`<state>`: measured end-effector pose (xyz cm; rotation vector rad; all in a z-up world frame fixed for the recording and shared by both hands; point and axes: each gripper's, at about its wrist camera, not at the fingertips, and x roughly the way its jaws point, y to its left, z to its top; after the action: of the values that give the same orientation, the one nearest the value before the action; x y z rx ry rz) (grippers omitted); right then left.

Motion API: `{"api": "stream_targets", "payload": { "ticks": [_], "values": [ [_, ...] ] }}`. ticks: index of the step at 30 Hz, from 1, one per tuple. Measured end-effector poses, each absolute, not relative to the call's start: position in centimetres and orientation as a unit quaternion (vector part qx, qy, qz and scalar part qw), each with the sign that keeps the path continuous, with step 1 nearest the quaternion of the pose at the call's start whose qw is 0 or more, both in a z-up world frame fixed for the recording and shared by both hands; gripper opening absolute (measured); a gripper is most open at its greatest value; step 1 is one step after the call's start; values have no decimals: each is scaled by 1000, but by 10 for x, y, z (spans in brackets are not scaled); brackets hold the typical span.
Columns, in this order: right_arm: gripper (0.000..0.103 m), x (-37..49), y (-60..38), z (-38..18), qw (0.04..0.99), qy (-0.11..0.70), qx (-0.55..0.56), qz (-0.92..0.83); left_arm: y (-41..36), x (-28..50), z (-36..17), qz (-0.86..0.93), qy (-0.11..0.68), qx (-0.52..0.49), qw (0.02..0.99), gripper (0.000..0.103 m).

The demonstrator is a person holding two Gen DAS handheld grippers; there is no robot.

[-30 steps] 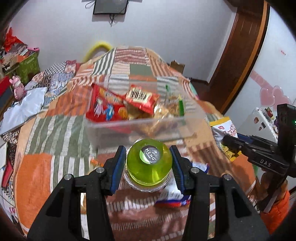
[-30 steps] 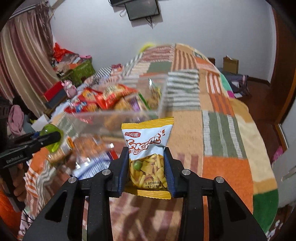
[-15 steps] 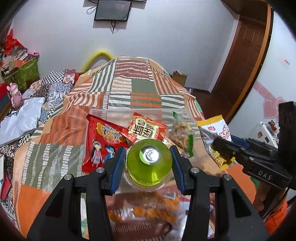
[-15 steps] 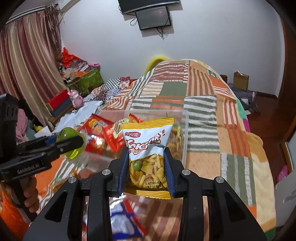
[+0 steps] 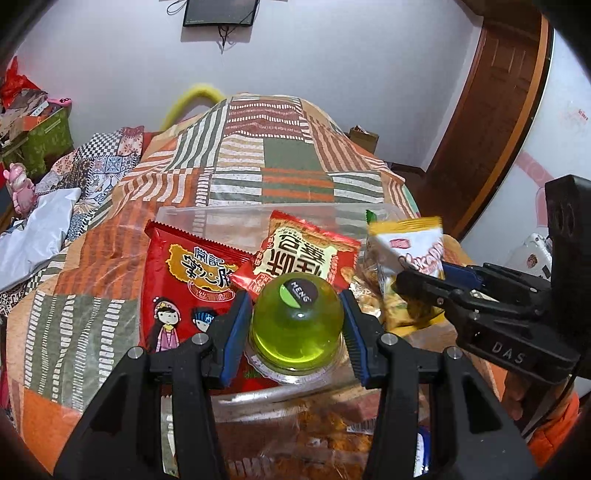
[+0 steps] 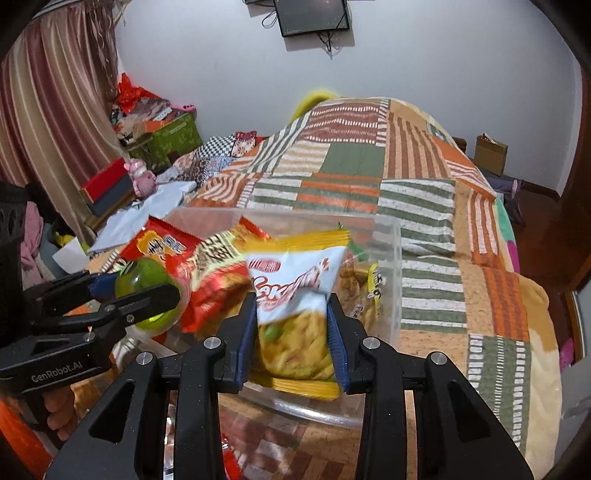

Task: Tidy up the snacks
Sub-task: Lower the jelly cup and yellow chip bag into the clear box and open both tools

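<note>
Jelly cup in left tongs, over snack bin.

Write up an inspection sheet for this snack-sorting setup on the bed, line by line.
Surface: patchwork quilt covering the bed.
Job's things: clear plastic bin holding red snack packets; green jelly cup; yellow-and-white chip bag.
Clutter: more wrapped snacks on the quilt in front of the bin.
Grippers: left gripper shut on the green jelly cup above the bin; right gripper shut on the yellow-and-white chip bag above the bin's near edge.
Cables: wires hanging below the wall screen.
Surroundings: curtain, green box, pink toy, wooden door.
</note>
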<state>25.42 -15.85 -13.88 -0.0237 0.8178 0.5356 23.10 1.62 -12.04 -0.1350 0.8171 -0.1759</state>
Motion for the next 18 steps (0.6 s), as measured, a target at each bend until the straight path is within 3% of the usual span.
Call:
{"api": "stream_targets", "payload": {
  "ticks": [10,18],
  "values": [
    [33,248,-154,-141,883,398,-39,247,18,233,-126,-78,411,-70,906,46],
    [58,236,-163,-139,882,408,-32,233,22,211,-104,-79,398,-71,911,46]
  ]
}}
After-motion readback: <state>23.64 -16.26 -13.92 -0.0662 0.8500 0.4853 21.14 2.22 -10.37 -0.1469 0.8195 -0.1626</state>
